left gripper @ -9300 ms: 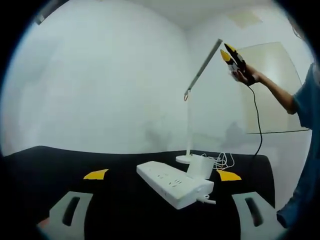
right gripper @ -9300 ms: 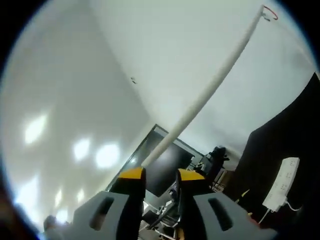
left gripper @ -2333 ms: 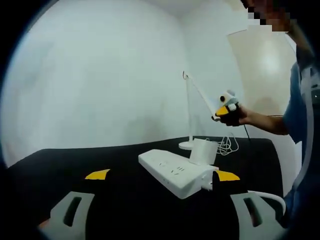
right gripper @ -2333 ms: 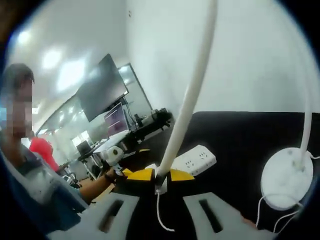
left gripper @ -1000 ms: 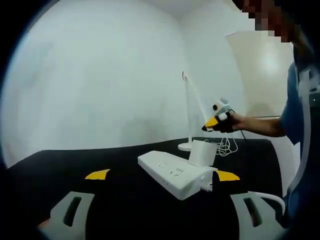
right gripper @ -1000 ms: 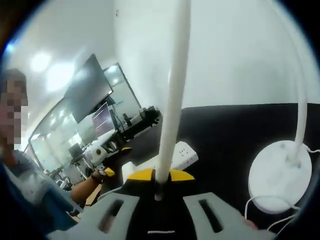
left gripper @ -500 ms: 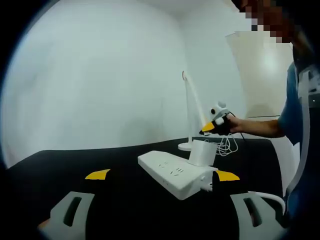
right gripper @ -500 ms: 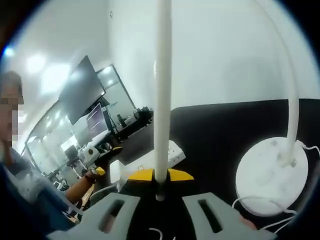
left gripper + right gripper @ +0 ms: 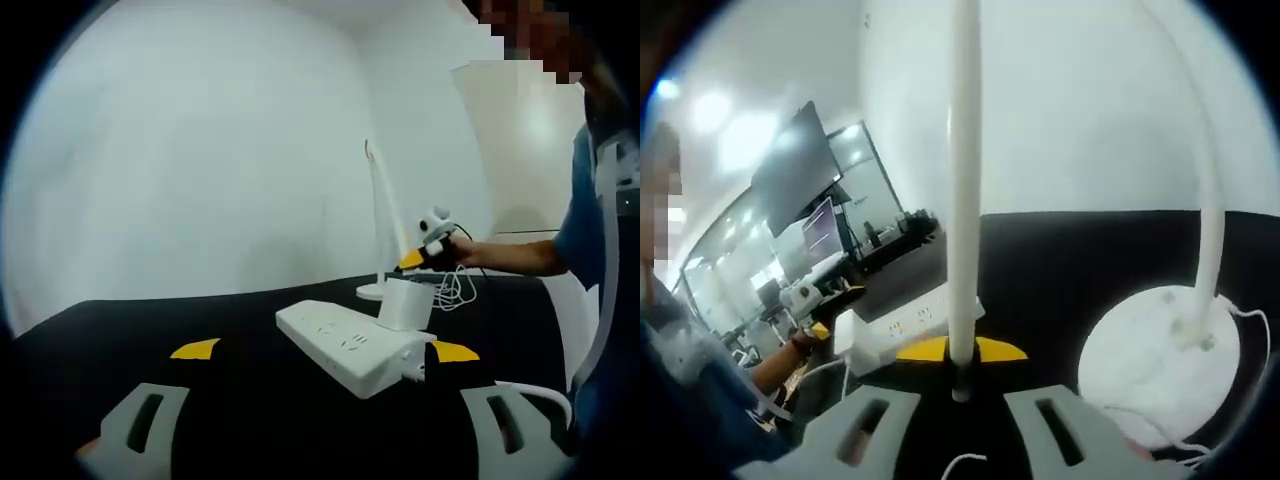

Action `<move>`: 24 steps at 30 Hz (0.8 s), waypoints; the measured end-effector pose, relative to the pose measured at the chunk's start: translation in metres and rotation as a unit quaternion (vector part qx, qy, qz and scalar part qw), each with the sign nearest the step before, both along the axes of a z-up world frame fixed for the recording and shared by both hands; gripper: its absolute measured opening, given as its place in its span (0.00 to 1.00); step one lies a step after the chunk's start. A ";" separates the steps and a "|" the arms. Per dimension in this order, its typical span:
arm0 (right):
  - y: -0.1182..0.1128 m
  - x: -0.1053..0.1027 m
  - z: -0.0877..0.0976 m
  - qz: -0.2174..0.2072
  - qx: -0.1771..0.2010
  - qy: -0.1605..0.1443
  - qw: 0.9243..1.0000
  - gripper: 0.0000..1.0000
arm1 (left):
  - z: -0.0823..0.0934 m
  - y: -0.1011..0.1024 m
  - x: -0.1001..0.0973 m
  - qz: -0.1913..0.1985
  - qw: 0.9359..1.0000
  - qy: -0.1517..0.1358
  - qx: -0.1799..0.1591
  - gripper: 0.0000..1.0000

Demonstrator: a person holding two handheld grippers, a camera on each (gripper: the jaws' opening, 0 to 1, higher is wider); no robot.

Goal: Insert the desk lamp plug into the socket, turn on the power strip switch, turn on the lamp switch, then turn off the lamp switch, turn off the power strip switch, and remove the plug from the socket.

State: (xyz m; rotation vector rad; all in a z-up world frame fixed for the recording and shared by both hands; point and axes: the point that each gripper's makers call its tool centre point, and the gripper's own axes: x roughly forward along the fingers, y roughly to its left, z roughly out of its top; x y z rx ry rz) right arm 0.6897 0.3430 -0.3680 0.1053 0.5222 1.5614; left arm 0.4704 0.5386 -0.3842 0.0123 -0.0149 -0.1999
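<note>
Right gripper jaws clamped on lamp arm, above round base. Left gripper jaws spread wide near power strip on black surface.

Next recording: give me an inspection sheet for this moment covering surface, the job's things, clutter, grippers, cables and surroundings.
Surface: black table, bare around the strip.
Job's things: white power strip lies on the table with a white plug block seated in it; the desk lamp is folded, its head bar hanging down beside the upright, round base on the table.
Clutter: nothing seen.
Grippers: right gripper is shut on the lower end of the lamp's head bar; left gripper is open, its yellow tips either side of the power strip.
Cables: white lamp cord coiled beside the base; another white cable leaves the strip's near end.
Surroundings: white wall; office with a dark screen behind.
</note>
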 end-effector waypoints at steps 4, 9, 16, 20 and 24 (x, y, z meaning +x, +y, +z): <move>-0.001 0.009 -0.005 -0.008 -0.006 -0.013 1.000 0.10 | 0.000 0.000 0.000 0.001 1.000 0.001 0.001 0.78; -0.003 0.019 -0.009 -0.014 -0.011 -0.024 1.000 0.10 | -0.001 0.001 0.000 0.001 1.000 0.001 0.002 0.78; -0.005 0.031 -0.013 -0.022 -0.017 -0.039 0.999 0.10 | -0.001 0.000 0.001 0.001 1.000 0.003 0.003 0.78; -0.006 0.036 -0.016 -0.026 -0.020 -0.045 0.998 0.10 | -0.001 0.000 0.000 0.001 1.000 0.002 0.003 0.78; -0.007 0.042 -0.018 -0.030 -0.023 -0.052 0.998 0.10 | -0.001 0.000 0.000 0.002 1.000 0.002 0.003 0.78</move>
